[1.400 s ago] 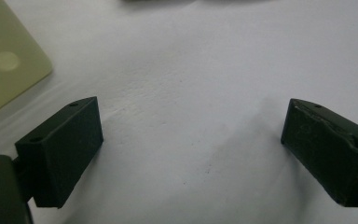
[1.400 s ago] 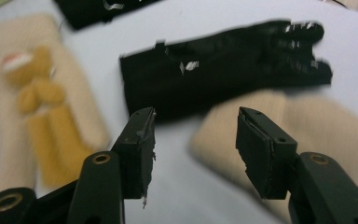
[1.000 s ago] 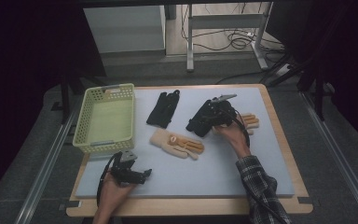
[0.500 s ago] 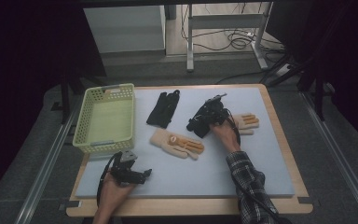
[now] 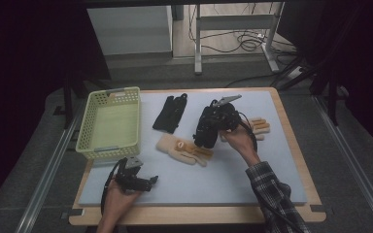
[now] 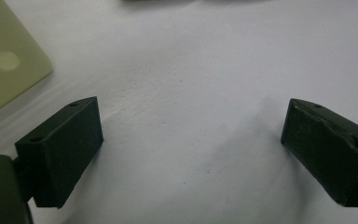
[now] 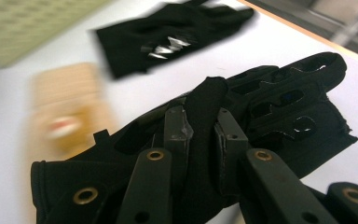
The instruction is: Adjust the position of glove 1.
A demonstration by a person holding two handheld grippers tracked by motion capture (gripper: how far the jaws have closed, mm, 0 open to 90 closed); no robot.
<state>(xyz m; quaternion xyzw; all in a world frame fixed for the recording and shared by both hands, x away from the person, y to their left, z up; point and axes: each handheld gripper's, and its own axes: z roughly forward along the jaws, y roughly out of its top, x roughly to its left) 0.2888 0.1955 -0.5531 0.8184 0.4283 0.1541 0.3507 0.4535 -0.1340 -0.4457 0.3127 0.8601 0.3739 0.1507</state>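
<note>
My right gripper (image 5: pixel 212 125) is over the middle of the mat, held a little above it, and its jaws have just been closing. In the right gripper view the gripper (image 7: pixel 200 133) is shut on a pinched fold of a black perforated glove (image 7: pixel 279 107), which hangs from it (image 5: pixel 203 137). A second black glove (image 5: pixel 171 112) lies flat farther back. A beige glove (image 5: pixel 184 148) lies just left of the held one, and another beige glove (image 5: pixel 258 126) is behind the right hand. My left gripper (image 5: pixel 143 182) rests open near the front left, with nothing between its jaws (image 6: pixel 191 154).
A yellow-green plastic basket (image 5: pixel 90 127) stands at the mat's left, and its corner (image 6: pixel 4 70) lies beside the left jaw. The pale blue mat (image 5: pixel 252 179) sits on a wooden board. Table legs and cables are beyond the far edge.
The right jaws have shut on the black glove and raised it off the mat, drifting slightly left. The left hand has stayed where it was.
</note>
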